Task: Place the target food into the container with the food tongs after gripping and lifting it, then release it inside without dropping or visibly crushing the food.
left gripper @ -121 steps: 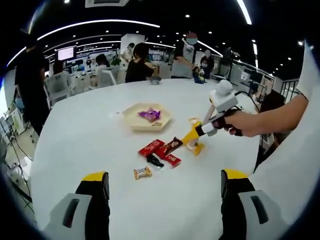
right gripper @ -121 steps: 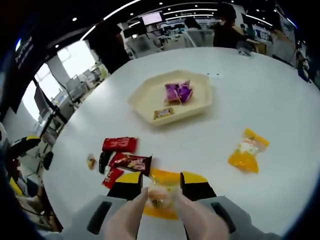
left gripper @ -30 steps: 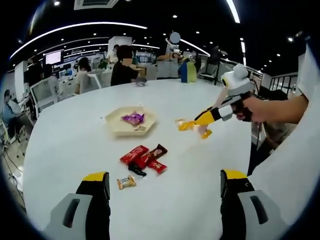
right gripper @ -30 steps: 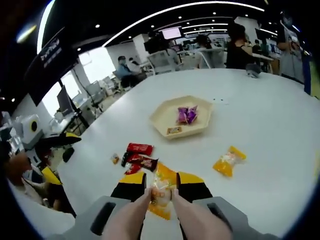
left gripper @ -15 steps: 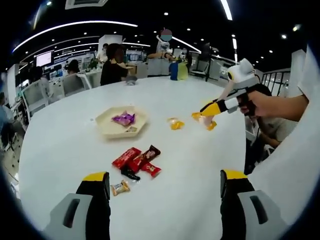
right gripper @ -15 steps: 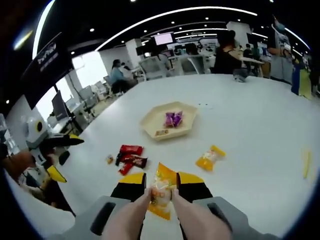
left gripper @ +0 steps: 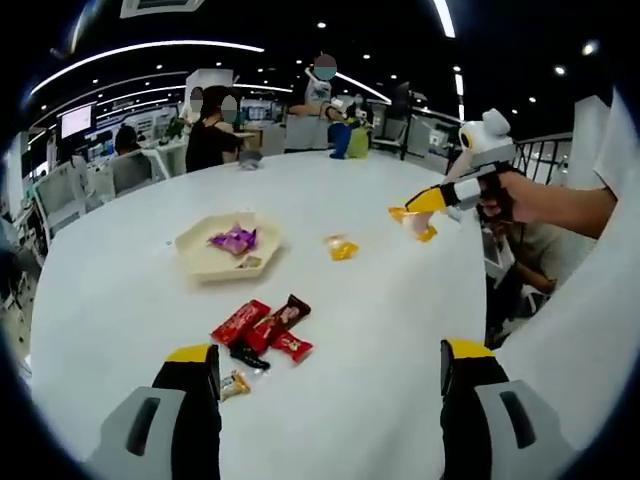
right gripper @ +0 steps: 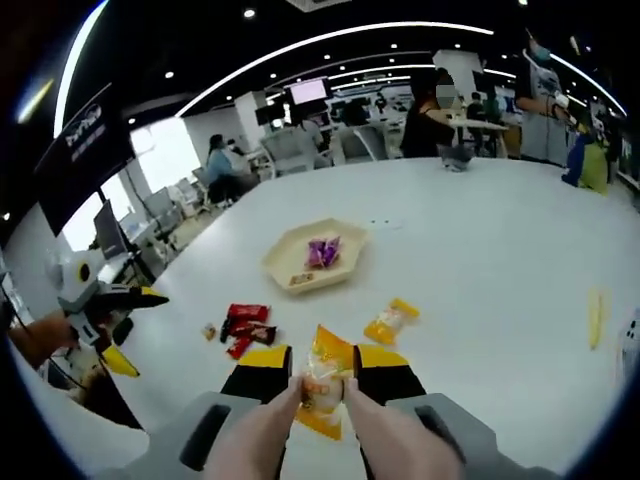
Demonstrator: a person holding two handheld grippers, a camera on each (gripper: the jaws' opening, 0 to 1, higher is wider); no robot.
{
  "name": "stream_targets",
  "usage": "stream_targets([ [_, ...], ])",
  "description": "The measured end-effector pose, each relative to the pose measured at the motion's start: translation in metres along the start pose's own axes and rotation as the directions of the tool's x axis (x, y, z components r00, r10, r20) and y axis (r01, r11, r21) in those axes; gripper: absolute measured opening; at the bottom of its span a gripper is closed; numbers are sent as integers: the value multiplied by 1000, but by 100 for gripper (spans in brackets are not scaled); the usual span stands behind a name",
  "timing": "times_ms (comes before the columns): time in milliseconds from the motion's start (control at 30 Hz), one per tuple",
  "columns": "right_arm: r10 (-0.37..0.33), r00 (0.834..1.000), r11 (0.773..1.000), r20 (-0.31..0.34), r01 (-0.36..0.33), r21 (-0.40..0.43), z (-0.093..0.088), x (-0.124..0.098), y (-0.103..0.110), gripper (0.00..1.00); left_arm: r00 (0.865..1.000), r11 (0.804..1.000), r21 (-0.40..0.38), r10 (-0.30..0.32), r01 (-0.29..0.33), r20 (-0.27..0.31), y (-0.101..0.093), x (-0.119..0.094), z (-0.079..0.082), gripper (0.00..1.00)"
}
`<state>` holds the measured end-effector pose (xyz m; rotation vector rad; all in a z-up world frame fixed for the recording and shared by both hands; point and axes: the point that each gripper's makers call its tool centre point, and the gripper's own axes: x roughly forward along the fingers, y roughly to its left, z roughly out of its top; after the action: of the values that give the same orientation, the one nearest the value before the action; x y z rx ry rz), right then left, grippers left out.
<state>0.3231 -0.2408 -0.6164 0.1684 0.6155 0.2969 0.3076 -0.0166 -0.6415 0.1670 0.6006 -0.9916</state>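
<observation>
My right gripper (right gripper: 325,362) is shut on beige food tongs (right gripper: 270,425), and the tong tips pinch an orange-yellow snack packet (right gripper: 322,378) held well above the white table. Far ahead on the table lies the cream hexagonal tray (right gripper: 283,265) holding purple candies (right gripper: 320,250). In the left gripper view the right gripper (left gripper: 425,203) comes in from the right, a hand on it, with the packet (left gripper: 412,222) at its tip. The tray (left gripper: 200,262) sits to its left. My left gripper (left gripper: 328,370) is open over the table with nothing between its jaws.
A second yellow packet (right gripper: 390,321) lies on the table between tray and tongs. Red and brown candy bars (left gripper: 262,325) and a small wrapped candy (left gripper: 235,384) lie near the left gripper. A yellow strip (right gripper: 594,318) lies at the far right. People sit at desks beyond the table (left gripper: 380,330).
The right gripper has risen and drawn back with the packet still pinched in the tongs; the tray looks smaller in its view. The left gripper stays open.
</observation>
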Motion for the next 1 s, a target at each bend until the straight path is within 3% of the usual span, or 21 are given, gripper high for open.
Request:
stream_targets([
  [200, 2, 1000, 1000, 7, -1, -7, 8, 4, -3, 23, 999, 999, -23, 35, -35, 29, 10, -5, 7, 91],
  [467, 3, 1000, 1000, 25, -3, -17, 19, 7, -3, 23, 999, 999, -12, 39, -39, 1, 12, -6, -2, 90],
  [633, 9, 1000, 999, 26, -9, -34, 28, 12, -2, 23, 999, 998, -27, 49, -49, 19, 16, -8, 2, 90],
  [1000, 33, 999, 997, 31, -31, -76, 50, 27, 2, 23, 998, 997, -34, 63, -63, 11, 21, -14, -4, 90],
])
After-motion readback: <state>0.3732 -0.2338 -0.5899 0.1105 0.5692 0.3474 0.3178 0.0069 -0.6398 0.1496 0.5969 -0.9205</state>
